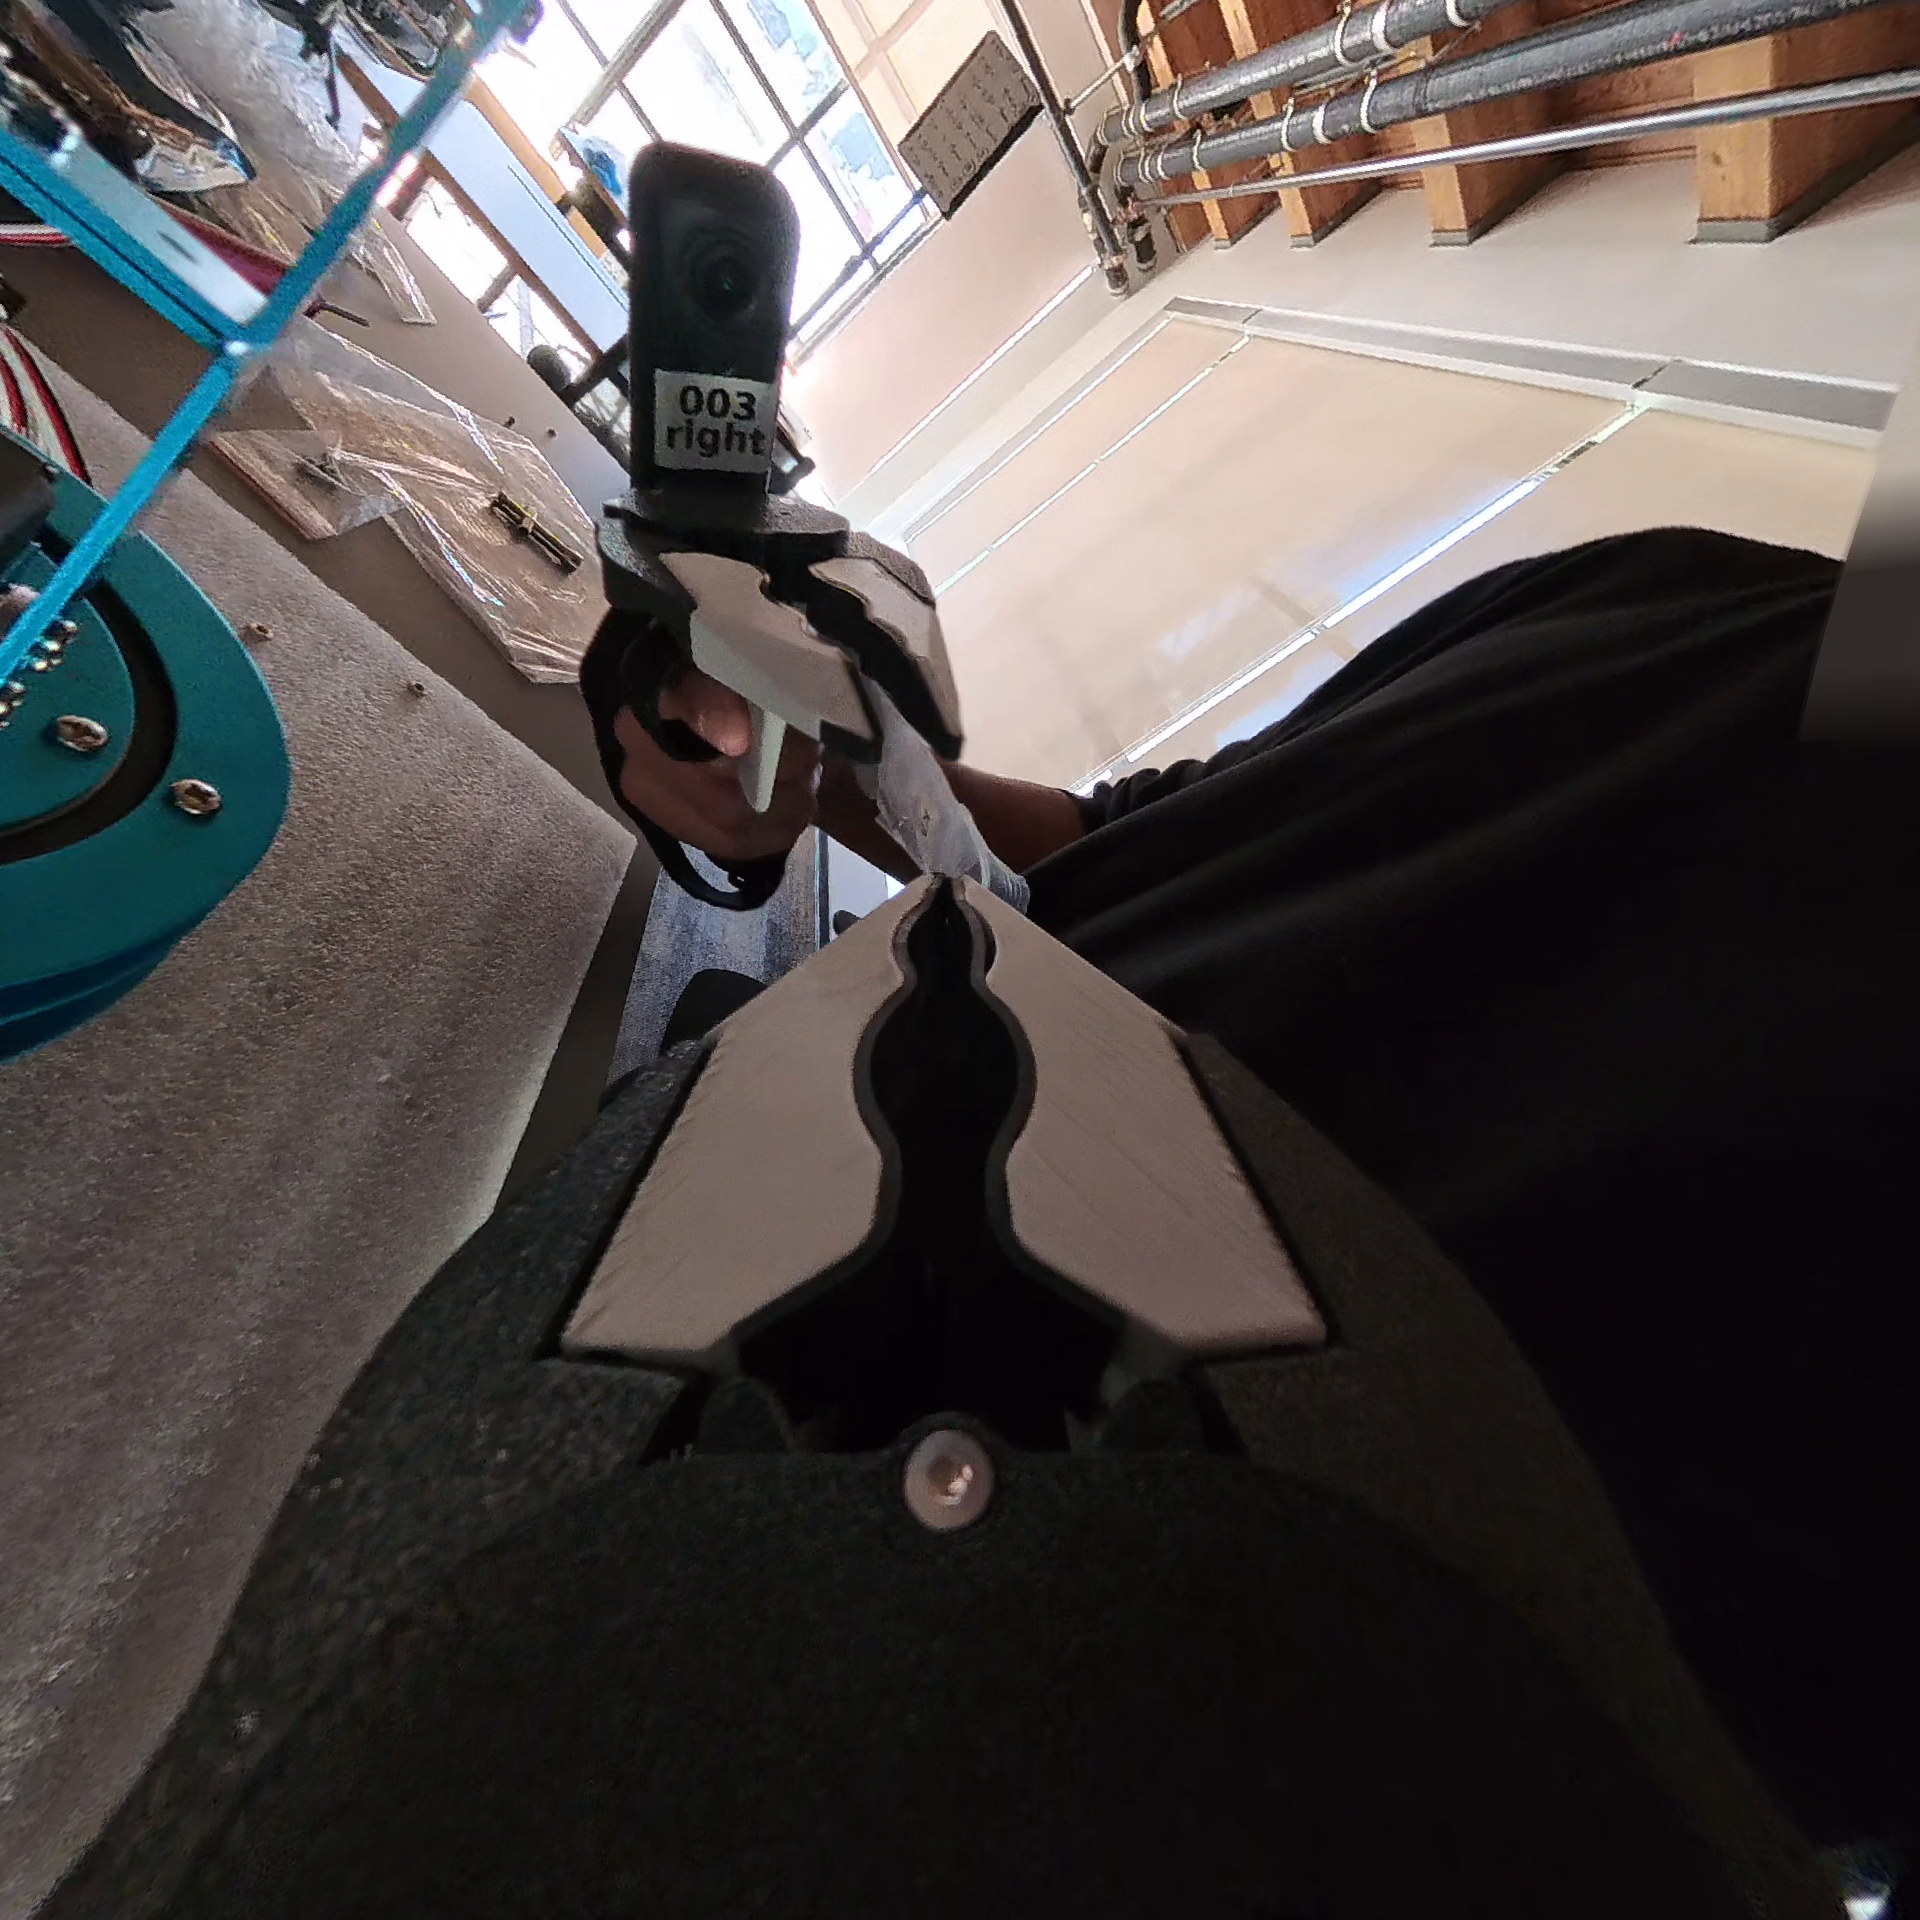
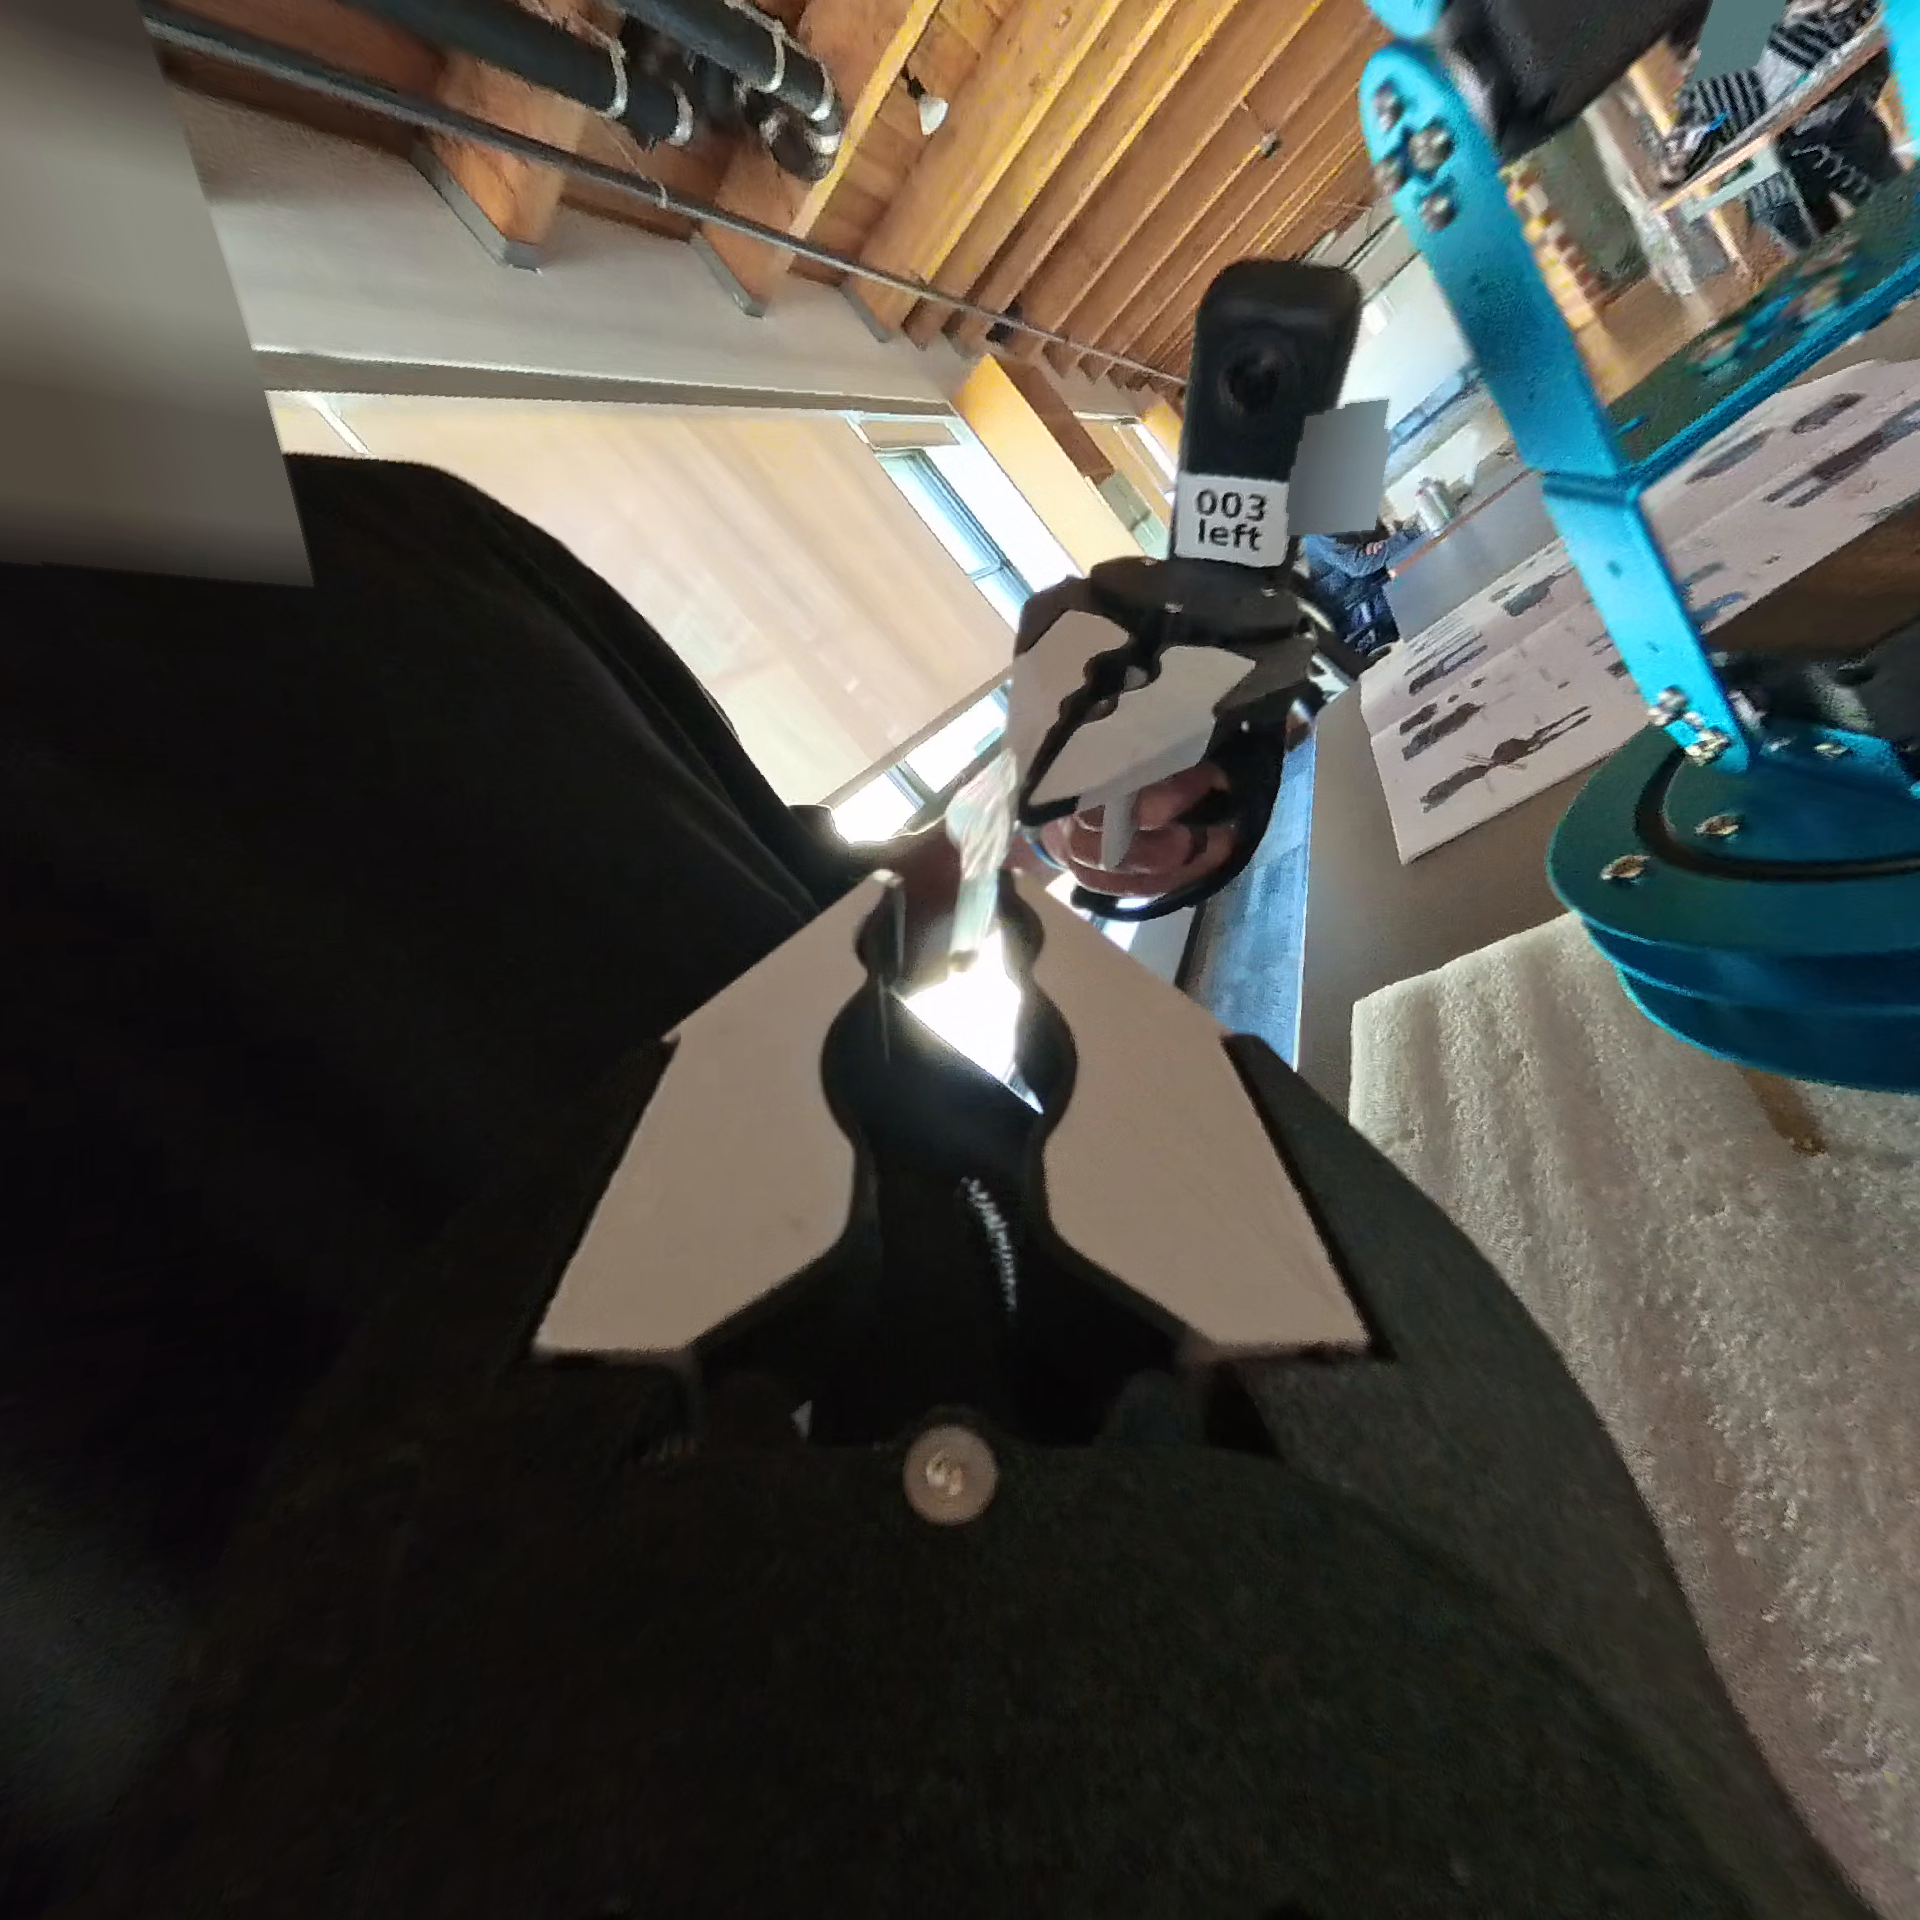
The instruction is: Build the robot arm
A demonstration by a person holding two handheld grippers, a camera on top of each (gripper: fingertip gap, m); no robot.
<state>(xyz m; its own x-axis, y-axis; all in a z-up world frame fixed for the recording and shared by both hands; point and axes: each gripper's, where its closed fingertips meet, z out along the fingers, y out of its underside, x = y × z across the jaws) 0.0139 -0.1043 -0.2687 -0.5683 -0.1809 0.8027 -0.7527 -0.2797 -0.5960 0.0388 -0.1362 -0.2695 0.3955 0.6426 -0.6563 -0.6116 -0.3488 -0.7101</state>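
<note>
A small clear plastic bag (image 1: 928, 816) is stretched between my two grippers, which face each other in the air in front of a person in a black top (image 1: 1455, 935). In the left wrist view, my left gripper (image 1: 948, 885) is shut on one end of the bag. My right gripper (image 1: 904, 743) is just beyond it, shut on the other end. In the right wrist view, my right gripper (image 2: 948, 885) pinches the bag (image 2: 971, 883), with its jaws nearly together. My left gripper (image 2: 1023, 805) holds the far end. A hand shows behind each far gripper.
A teal robot arm base (image 1: 135, 748) stands on a beige fuzzy mat (image 1: 312, 1091) beside the grippers; both also show in the right wrist view, the base (image 2: 1766, 883) and the mat (image 2: 1610, 1247). Clear plastic sheets (image 1: 457, 520) and printed sheets (image 2: 1507, 707) lie on the table behind. About 5 centimetres separates my left fingertips from my right.
</note>
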